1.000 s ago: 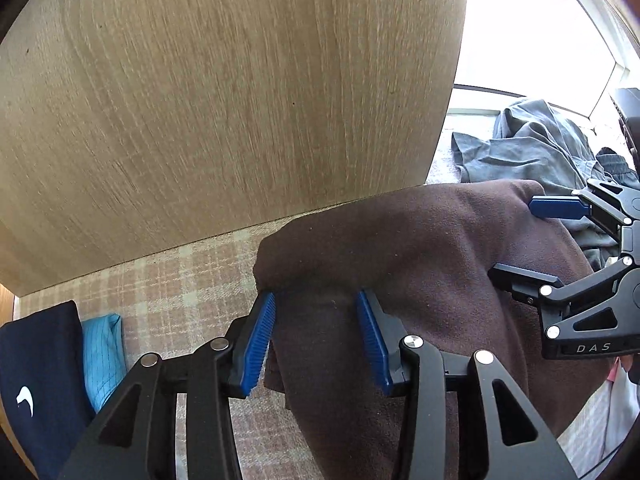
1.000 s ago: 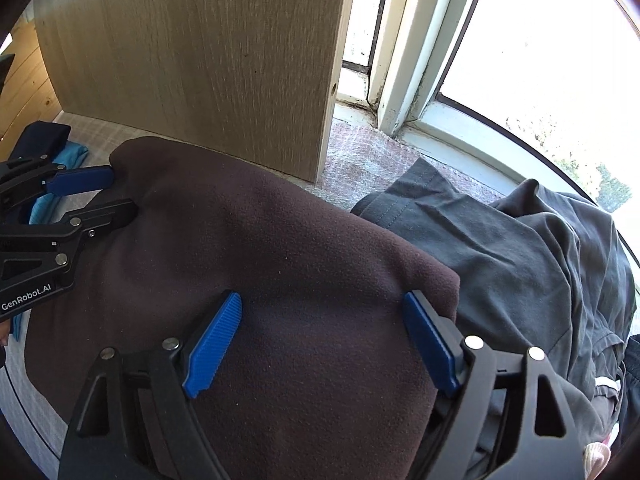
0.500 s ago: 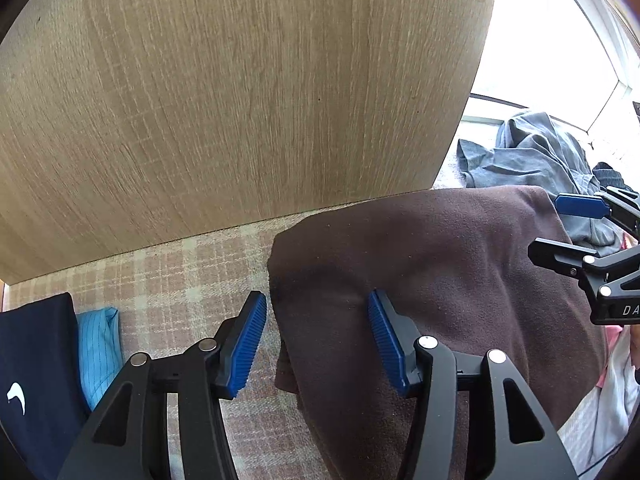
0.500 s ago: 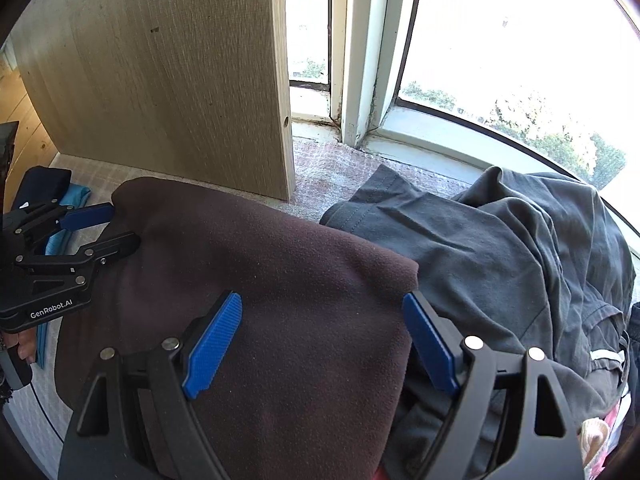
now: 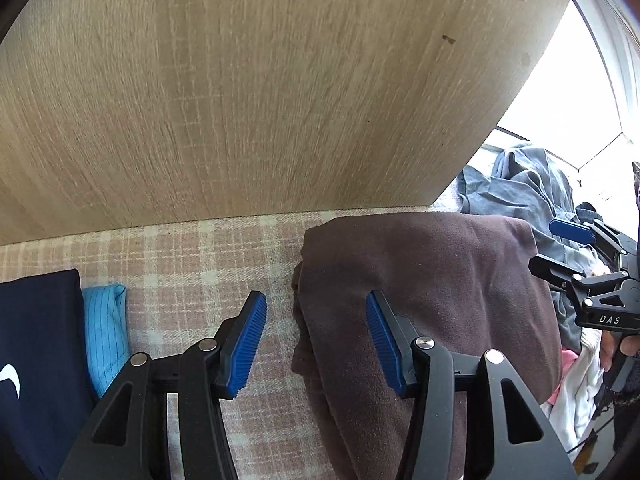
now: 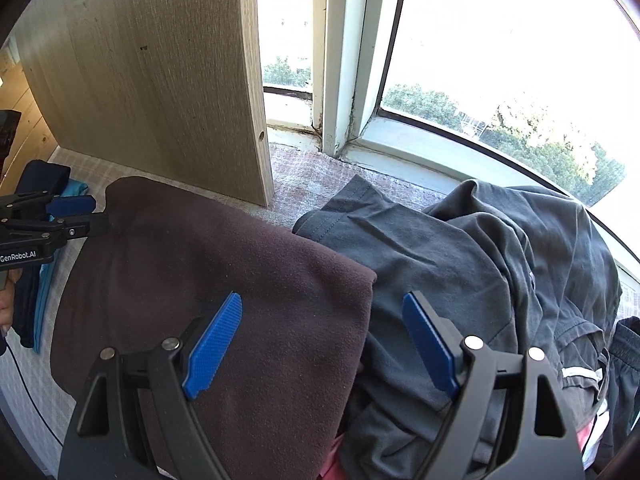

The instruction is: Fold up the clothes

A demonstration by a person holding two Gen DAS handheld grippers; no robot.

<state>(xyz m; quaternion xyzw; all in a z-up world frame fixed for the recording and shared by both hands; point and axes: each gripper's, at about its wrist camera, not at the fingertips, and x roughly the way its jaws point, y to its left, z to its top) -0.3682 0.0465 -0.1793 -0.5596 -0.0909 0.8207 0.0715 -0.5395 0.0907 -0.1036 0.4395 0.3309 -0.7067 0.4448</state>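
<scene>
A folded dark brown garment lies on the plaid cover in front of a wooden panel. My left gripper is open above the garment's left edge. One pad is over the plaid cover and the other over the brown cloth, and neither presses on it. My right gripper is open too, hanging over the brown garment's right edge and the grey clothes beside it. Each view catches the other gripper: the right gripper at the far right, the left gripper at the far left.
The upright wooden panel stands close behind the garment. A folded navy piece with a white logo and a light blue one lie to the left. A heap of grey clothes and white and pink cloth lie to the right, under the window.
The left gripper's jaws have widened and it has shifted left, so the brown garment's edge now lies loose between the pads. The right gripper has lifted off the garment, still wide open.
</scene>
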